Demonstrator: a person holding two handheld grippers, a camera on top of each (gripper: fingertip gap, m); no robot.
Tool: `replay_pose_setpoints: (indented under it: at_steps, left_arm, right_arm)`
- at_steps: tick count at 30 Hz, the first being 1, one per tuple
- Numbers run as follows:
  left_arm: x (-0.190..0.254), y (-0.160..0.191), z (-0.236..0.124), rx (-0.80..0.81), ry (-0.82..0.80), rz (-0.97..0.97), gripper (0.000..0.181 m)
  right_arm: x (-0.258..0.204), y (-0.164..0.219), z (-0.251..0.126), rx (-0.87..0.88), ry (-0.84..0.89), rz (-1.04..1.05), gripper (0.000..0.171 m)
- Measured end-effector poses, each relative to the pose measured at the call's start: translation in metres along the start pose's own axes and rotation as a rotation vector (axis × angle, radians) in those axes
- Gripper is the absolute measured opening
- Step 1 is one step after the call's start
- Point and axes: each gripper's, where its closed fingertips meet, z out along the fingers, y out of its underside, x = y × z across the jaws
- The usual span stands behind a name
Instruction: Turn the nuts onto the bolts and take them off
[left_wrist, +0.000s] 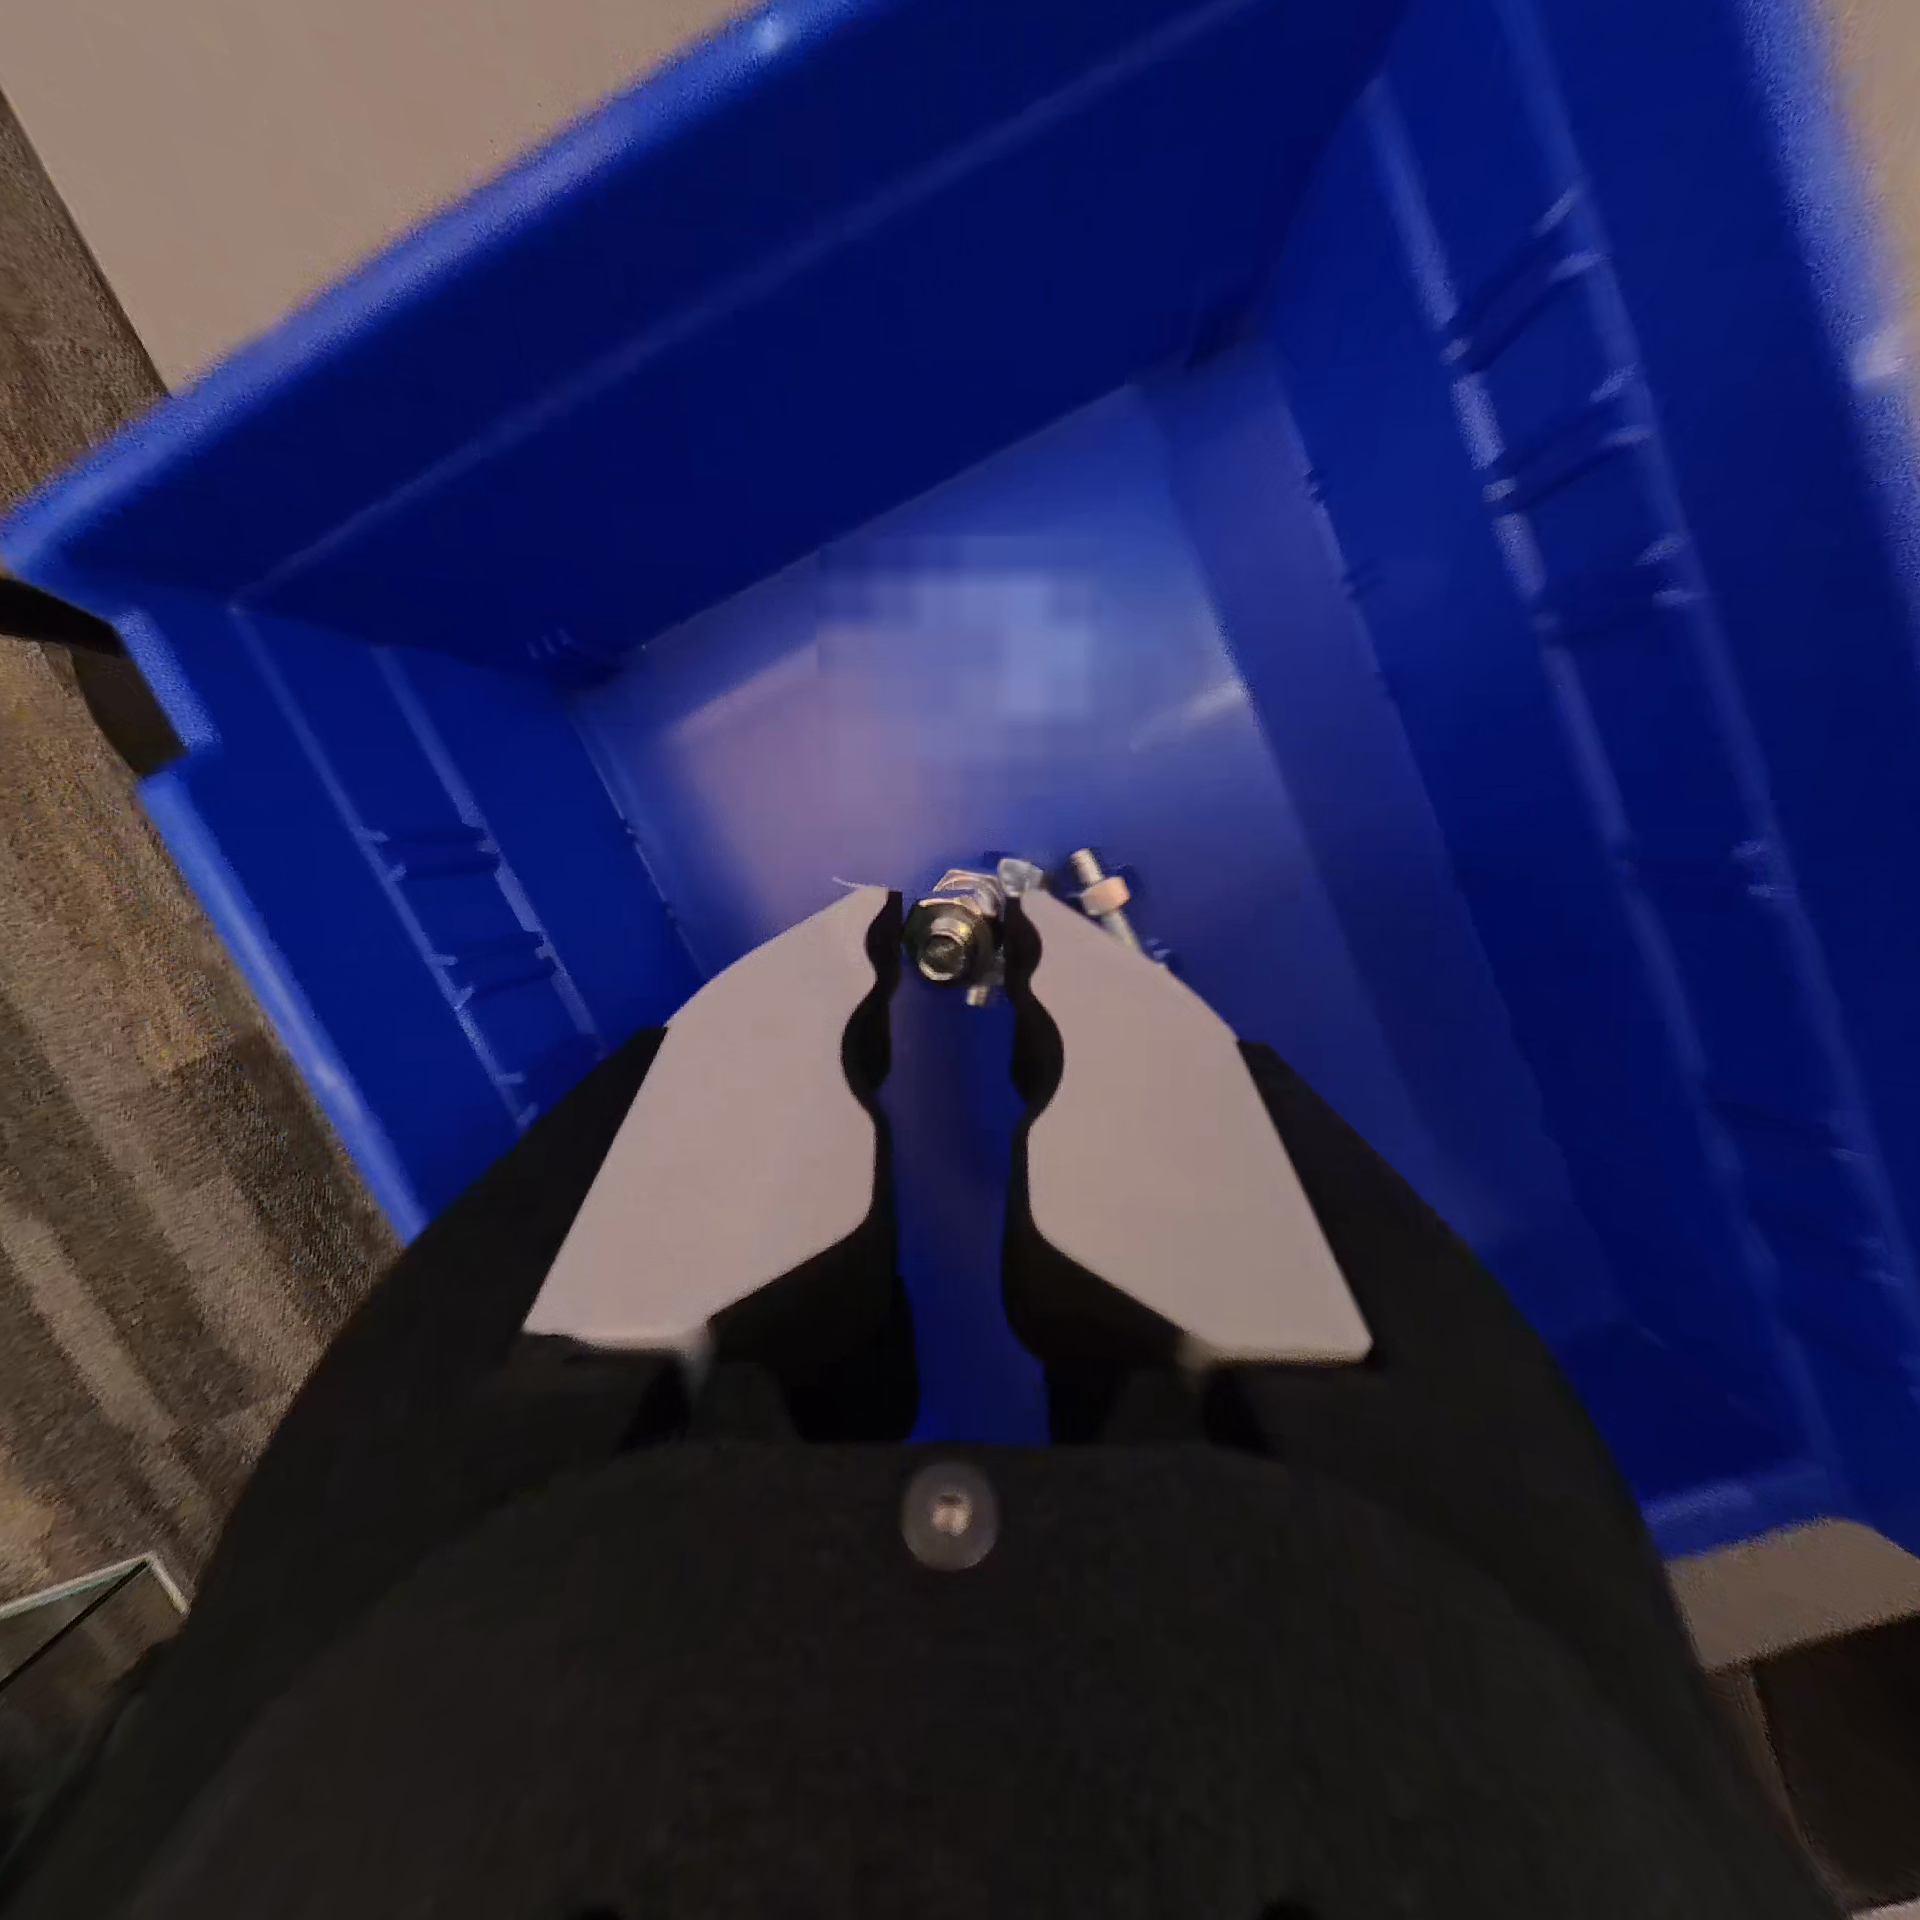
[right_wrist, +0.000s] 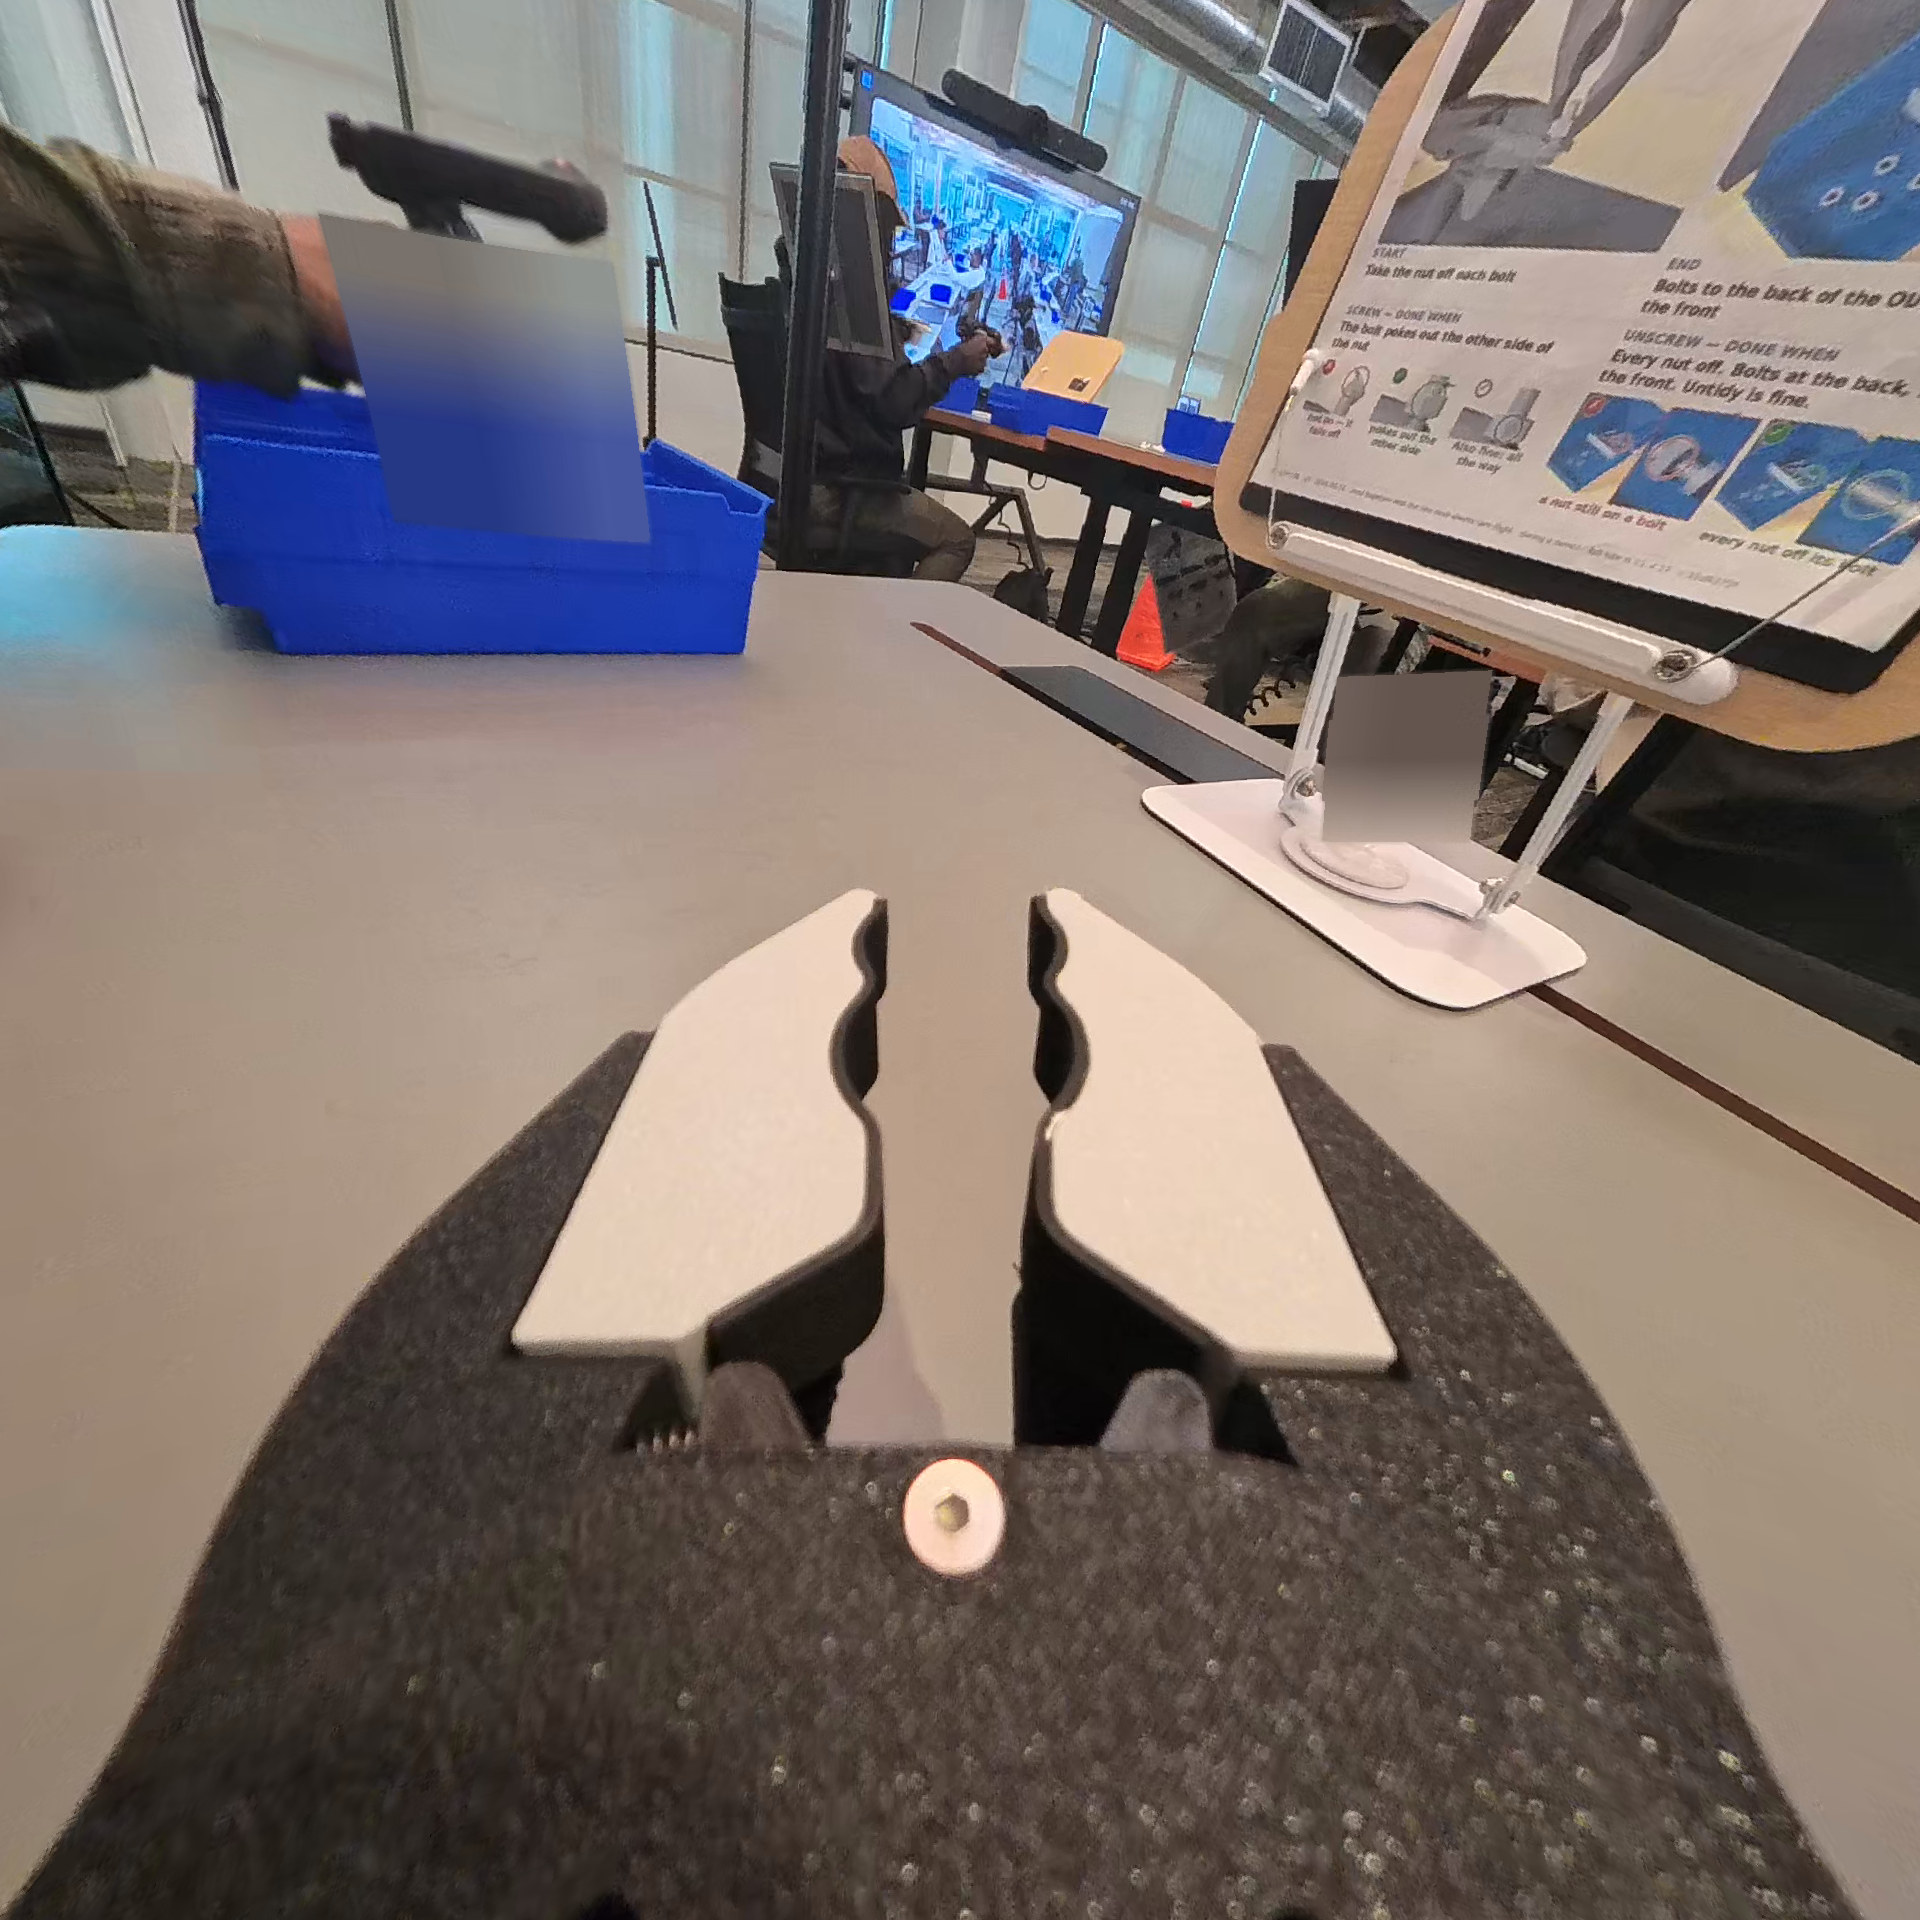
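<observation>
Left gripper: the left gripper (left_wrist: 948, 914) points down into the blue bin (left_wrist: 727, 343), which fills most of the left wrist view; its tongs stand at a narrow gap, tips either side of a bolt with a nut on it; whether the tips press it or only flank it I cannot tell, the frame being blurred.

Bolt with nut: the bolt with nut (left_wrist: 948, 940) sits just above frame centre, seen end-on between the tips; likely approached this way so the shank points along the fingers and the nut can be turned by the other tool.

Second bolt: a second bolt (left_wrist: 1103, 902) lies just right of the first, near the right tip, on the bin floor; it also seems to carry a nut.

Right gripper: the right gripper (right_wrist: 956, 914) sits low over the grey table (right_wrist: 416, 935) at lower centre of the right wrist view; tongs narrowly parted, nothing between them; probably parked clear of the bin.

Bin from the right: the same bin stands at upper left, well apart from the right gripper.

Instruction stand: a board on a white stand (right_wrist: 1382, 914) occupies the upper right, tilted toward the worker, presumably for reference.
</observation>
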Motion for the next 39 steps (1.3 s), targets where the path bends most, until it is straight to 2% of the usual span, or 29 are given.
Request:
replay_pose_setpoints:
  at_steps: [5,8,11,16,20,25,39]
  left_arm:
    - [0.038,-0.043,-0.055,0.090,0.038,0.085,0.019]
    - [0.093,-0.080,-0.092,0.164,0.113,0.191,0.018]
    - [0.170,-0.111,-0.113,0.211,0.238,0.333,0.018]
    - [0.290,-0.134,-0.106,0.236,0.432,0.558,0.018]
    - [0.350,-0.133,-0.090,0.216,0.547,0.649,0.018]
    - [0.379,-0.131,-0.088,0.226,0.635,0.682,0.018]
    - [0.402,-0.128,-0.086,0.239,0.709,0.710,0.018]
  right_arm:
    - [-0.002,0.002,0.007,-0.026,-0.034,0.072,0.025]
    - [-0.014,-0.022,0.021,-0.018,-0.131,0.098,0.025]
    - [-0.034,-0.049,0.047,-0.055,-0.299,0.142,0.024]
    - [-0.067,-0.078,0.095,-0.088,-0.500,0.169,0.023]
    - [-0.082,-0.075,0.114,-0.158,-0.575,0.154,0.020]
    - [-0.095,-0.064,0.119,-0.243,-0.639,0.166,0.016]
    - [-0.110,-0.059,0.127,-0.281,-0.722,0.231,0.010]
